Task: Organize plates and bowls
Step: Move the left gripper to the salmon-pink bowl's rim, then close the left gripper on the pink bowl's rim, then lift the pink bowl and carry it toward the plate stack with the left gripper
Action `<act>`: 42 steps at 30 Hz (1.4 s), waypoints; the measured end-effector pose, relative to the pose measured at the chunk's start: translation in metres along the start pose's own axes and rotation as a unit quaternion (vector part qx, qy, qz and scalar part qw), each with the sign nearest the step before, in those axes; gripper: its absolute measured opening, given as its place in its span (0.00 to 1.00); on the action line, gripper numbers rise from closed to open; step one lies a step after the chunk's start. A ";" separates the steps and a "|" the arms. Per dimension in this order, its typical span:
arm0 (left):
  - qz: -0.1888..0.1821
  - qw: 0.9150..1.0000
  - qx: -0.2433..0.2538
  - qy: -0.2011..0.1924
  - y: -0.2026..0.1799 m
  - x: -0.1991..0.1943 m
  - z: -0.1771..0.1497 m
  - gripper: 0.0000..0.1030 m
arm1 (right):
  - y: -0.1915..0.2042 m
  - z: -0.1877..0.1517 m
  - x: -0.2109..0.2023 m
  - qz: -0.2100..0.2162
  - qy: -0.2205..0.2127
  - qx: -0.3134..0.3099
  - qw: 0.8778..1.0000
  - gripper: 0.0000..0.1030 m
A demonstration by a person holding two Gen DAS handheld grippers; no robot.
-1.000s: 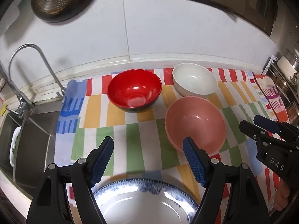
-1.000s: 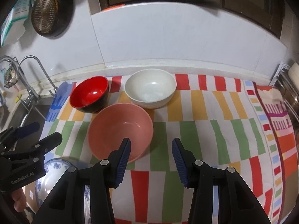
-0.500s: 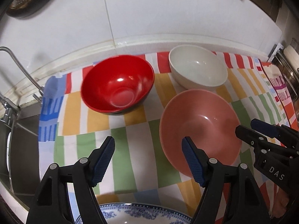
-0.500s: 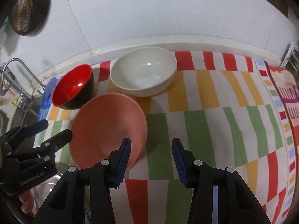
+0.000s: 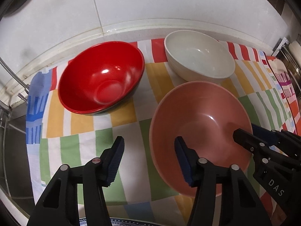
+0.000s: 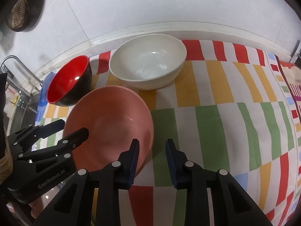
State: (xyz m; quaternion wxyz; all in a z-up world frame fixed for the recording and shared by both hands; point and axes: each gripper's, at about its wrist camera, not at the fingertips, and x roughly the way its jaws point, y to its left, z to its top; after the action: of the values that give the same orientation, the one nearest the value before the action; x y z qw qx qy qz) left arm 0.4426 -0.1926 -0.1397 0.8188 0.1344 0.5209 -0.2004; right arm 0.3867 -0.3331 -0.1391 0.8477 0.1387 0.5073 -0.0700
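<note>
Over the near left rim of the pink bowl (image 5: 203,124), the left claw (image 5: 149,154) straddles the wall: one blue pad hangs inside the bowl, the other outside above the striped cloth (image 5: 79,143). Its jaws are closing, roughly half parted, and the pads do not yet press on the rim. The right claw (image 6: 152,154) straddles the opposite, right rim of the same bowl, one pad inside and one outside over a green stripe; it is narrower, also closing, and a gap still shows between the pads and the rim (contact on the inner pad is hard to judge).

All three bowls sit upright on the cloth covering the table (image 6: 216,35). The pink one is nearest. Behind it to the left stands the red bowl (image 5: 101,81) with a black outside, and behind it to the right the white bowl (image 5: 199,58), just beside the pink rim. A sliver of a blue-patterned plate (image 5: 120,223) shows at the bottom edge of the left view.
</note>
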 end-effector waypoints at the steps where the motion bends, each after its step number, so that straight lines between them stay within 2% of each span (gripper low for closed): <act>1: -0.001 1.000 0.000 0.002 -0.001 0.001 0.001 0.48 | 0.000 0.000 0.001 0.000 0.001 0.000 1.000 0.24; 4: -0.001 1.000 0.002 0.006 -0.003 0.007 0.003 0.38 | -0.001 0.001 0.003 0.001 0.001 0.005 1.000 0.19; 6: 0.000 1.000 0.004 0.008 -0.003 0.011 0.003 0.27 | -0.001 0.002 0.004 0.004 0.002 0.008 1.000 0.16; 14: -0.022 0.999 -0.017 0.025 0.000 0.019 0.009 0.16 | 0.004 0.004 0.005 0.001 -0.003 0.007 1.000 0.10; 30: -0.049 0.999 -0.004 0.004 -0.011 -0.019 -0.004 0.16 | -0.013 -0.003 -0.030 0.003 -0.022 0.036 0.999 0.09; 42: -0.069 0.997 0.032 -0.003 -0.054 -0.051 -0.036 0.16 | -0.032 -0.041 -0.069 -0.013 -0.031 0.046 0.998 0.09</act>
State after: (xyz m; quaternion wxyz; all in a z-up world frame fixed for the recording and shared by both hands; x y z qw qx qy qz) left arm 0.3690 -0.2152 -0.1090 0.7999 0.1238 0.5194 -0.2739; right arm 0.3111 -0.3524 -0.1020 0.8548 0.1689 0.4784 -0.1087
